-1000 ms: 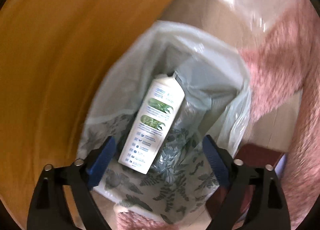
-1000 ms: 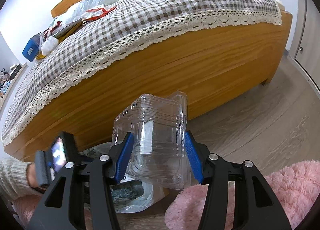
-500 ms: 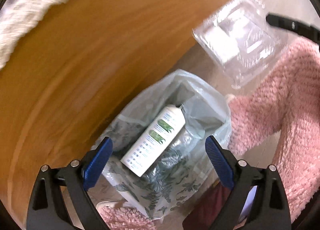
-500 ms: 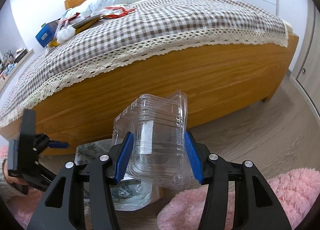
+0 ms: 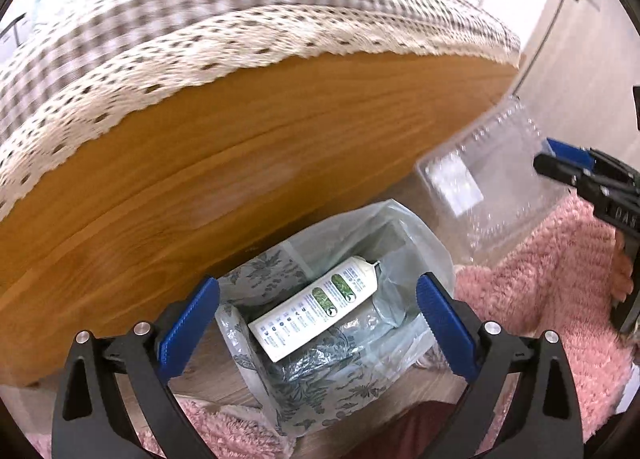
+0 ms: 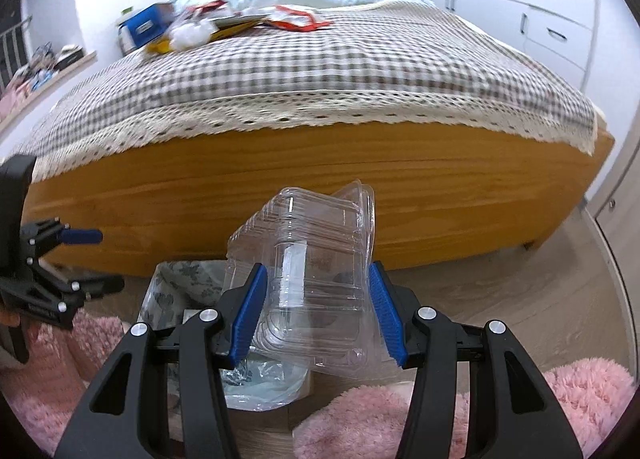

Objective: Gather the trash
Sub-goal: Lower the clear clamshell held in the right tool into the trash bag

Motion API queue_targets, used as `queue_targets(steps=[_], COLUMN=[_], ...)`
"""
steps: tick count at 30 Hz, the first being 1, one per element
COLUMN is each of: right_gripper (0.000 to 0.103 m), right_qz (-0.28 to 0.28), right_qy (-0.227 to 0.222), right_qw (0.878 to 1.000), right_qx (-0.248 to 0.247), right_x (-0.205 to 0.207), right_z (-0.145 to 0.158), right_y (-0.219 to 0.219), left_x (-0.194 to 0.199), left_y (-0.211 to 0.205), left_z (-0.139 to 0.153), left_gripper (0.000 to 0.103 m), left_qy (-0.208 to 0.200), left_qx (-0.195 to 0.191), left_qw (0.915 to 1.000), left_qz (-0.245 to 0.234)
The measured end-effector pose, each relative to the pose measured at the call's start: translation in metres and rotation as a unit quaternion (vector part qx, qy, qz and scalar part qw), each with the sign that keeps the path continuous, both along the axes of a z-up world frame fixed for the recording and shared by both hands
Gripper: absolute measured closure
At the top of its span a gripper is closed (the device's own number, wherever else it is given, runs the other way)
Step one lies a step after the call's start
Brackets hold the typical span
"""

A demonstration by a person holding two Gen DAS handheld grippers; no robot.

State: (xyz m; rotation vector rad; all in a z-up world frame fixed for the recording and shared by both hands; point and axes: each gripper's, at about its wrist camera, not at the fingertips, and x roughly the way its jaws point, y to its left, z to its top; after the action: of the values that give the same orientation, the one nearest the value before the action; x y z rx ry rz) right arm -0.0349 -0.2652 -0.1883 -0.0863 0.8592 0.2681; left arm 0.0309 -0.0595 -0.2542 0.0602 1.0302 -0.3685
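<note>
Standing along the far side of the floor was a wooden bed (image 6: 320,187) with a checked cover (image 6: 340,71). Against its side board sat a lined trash bin (image 5: 424,243), flanked by pink rugs (image 5: 552,283). A white bottle (image 5: 316,313) lay inside the bin. The right gripper (image 6: 318,313) was clenched on a clear plastic clamshell container (image 6: 316,259), held above the bin's right edge. The left gripper (image 5: 316,323) hung over the bin, jaws opening, gripping nothing.
</note>
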Motion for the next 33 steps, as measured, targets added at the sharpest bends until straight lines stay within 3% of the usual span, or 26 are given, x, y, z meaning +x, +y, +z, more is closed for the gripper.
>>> queue_targets(steps=[9, 16, 27, 33], right_gripper=[0.052, 0.052, 0.051, 0.051], right_qz=[0.101, 0.204, 0.364, 0.449], right_qy=[0.0, -0.008, -0.024, -0.043], right_qw=[0.993, 0.973, 0.916, 0.865], right_qx=[-0.052, -0.107, -0.169, -0.22], right_x=[-0.008, -0.019, -0.032, -0.043], right_z=[-0.007, -0.028, -0.06, -0.089], right_y=[0.05, 0.096, 0.147, 0.172], left_x=[-0.006, -0.007, -0.011, -0.011], left_y=[0.024, 0.048, 0.102, 0.114], left_z=[0.003, -0.007, -0.026, -0.03], left_gripper=[0.008, 0.008, 0.008, 0.008], left_qy=[-0.011, 0.003, 0.056, 0.076], left_qx=[-0.013, -0.002, -0.017, -0.045], left_qw=[0.9992, 0.9968, 0.9835, 0.9776], left_qz=[0.036, 0.08, 0.171, 0.191])
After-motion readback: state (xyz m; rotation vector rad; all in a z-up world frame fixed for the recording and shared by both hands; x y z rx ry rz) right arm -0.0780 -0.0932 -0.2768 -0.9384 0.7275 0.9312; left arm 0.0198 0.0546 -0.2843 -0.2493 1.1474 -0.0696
